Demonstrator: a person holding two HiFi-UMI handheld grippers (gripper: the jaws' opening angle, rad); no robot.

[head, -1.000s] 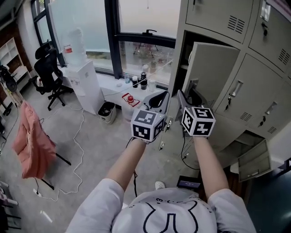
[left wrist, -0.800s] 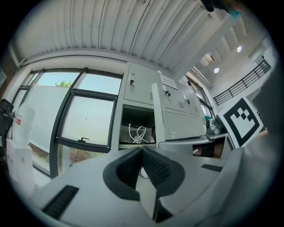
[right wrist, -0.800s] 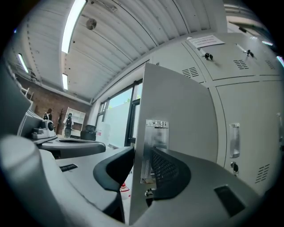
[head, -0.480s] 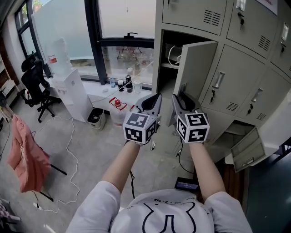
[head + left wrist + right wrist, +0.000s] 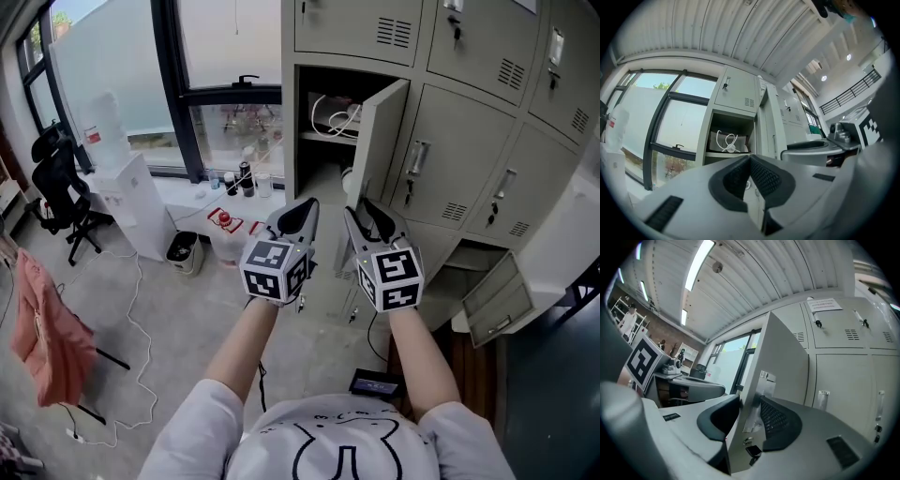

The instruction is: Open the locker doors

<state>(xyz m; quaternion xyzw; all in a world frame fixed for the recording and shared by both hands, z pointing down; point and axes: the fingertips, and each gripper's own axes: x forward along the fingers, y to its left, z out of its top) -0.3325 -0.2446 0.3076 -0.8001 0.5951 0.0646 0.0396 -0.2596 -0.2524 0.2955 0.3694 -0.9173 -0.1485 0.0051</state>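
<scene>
Loosely straddling the edge of the open locker door (image 5: pixel 780 357) with the right tool (image 5: pixel 749 405) — jaws just eased apart, released; holding the left tool (image 5: pixel 750 159) clenched on nothing, just beside.

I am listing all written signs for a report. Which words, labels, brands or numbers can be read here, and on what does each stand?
No text is readable.
White notice on the upper locker door: print too blurred.
Red label on the water bottle: too small.
Shirt: a line drawing, no letters.
</scene>
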